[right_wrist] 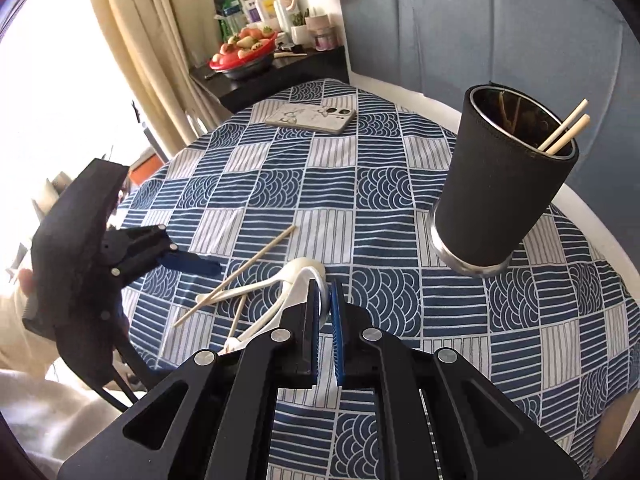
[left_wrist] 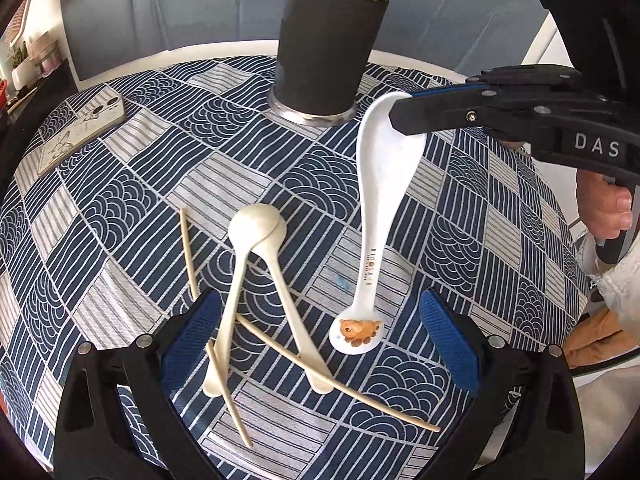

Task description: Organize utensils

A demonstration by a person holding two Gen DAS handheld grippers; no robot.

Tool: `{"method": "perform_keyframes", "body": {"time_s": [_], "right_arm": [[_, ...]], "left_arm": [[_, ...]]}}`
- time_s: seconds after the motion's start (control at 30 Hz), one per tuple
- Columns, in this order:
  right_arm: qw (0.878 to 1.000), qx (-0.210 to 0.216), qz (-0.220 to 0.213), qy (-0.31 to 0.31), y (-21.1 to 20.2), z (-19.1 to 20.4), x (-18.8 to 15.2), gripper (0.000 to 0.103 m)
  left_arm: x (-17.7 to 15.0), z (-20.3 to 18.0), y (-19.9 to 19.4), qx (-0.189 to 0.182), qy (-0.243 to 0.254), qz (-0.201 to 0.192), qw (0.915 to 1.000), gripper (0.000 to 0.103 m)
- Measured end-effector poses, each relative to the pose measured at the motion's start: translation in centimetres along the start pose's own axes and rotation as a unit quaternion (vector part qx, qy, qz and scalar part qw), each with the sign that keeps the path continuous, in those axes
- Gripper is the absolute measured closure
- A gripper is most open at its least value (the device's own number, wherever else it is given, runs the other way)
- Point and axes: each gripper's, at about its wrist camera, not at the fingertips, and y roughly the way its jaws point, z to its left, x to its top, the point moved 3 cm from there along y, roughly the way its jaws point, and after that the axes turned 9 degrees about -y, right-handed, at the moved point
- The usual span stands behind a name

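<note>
White ceramic spoon (left_wrist: 376,232) hung bowl-up from the right claw (left_wrist: 404,116), clamped tight on its bowl rim, above the worktop (left_wrist: 120,208). Left claw (left_wrist: 320,344) gaped wide over two cream spoons (left_wrist: 256,280).

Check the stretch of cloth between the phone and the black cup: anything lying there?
Nothing. In the right wrist view only bare patterned tablecloth lies between the phone and the black cup; the left wrist view agrees.

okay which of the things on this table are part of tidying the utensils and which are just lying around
Job: white spoon in the right gripper, two cream spoons, loose chopsticks, black cup.
Lying about: phone, fruit bowl on the side shelf.
</note>
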Motion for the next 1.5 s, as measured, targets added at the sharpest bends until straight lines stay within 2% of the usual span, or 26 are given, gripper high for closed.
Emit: {"method": "perform_keyframes", "body": {"time_s": [0.13,0.23,0.3,0.37,0.43,0.83,1.2,1.5], "right_arm": [[1.0,-0.008,-0.016,0.009,-1.5,0.0,0.5,0.097],[0.999,-0.018,-0.026,0.011,-2.6,0.0,0.7,0.097],[0.999,-0.023,-0.031,0.014,-3.3,-0.2,0.8,0.097],[0.999,-0.03,-0.031,0.017,-3.7,-0.3,0.8,0.097],[0.998,-0.04,-0.036,0.019,-4.3,-0.5,0.7,0.097],[0.994,-0.081,-0.07,0.04,-8.0,-2.4,1.7,0.097],[0.981,-0.15,-0.116,0.04,-13.1,-5.0,4.7,0.097],[0.967,-0.204,-0.143,0.051,-15.9,-7.6,7.9,0.096]], "left_arm": [[0.7,-1.0,0.3,-0.015,0.015,0.0,0.9998,0.01],[1.3,-1.4,0.6,-0.04,0.022,0.014,0.9989,0.032],[1.6,-1.7,0.9,-0.048,0.026,0.021,0.9983,0.059],[2.0,-2.1,0.9,-0.06,0.029,0.029,0.9973,0.074],[2.4,-2.6,0.6,-0.076,0.039,0.033,0.9958,0.075],[6.7,-4.4,-0.9,-0.099,0.079,0.015,0.9919,0.075],[14.0,-6.2,-2.8,-0.117,0.131,-0.037,0.9838,0.076],[20.0,-7.7,-3.4,-0.133,0.161,-0.063,0.9759,0.076]]}}
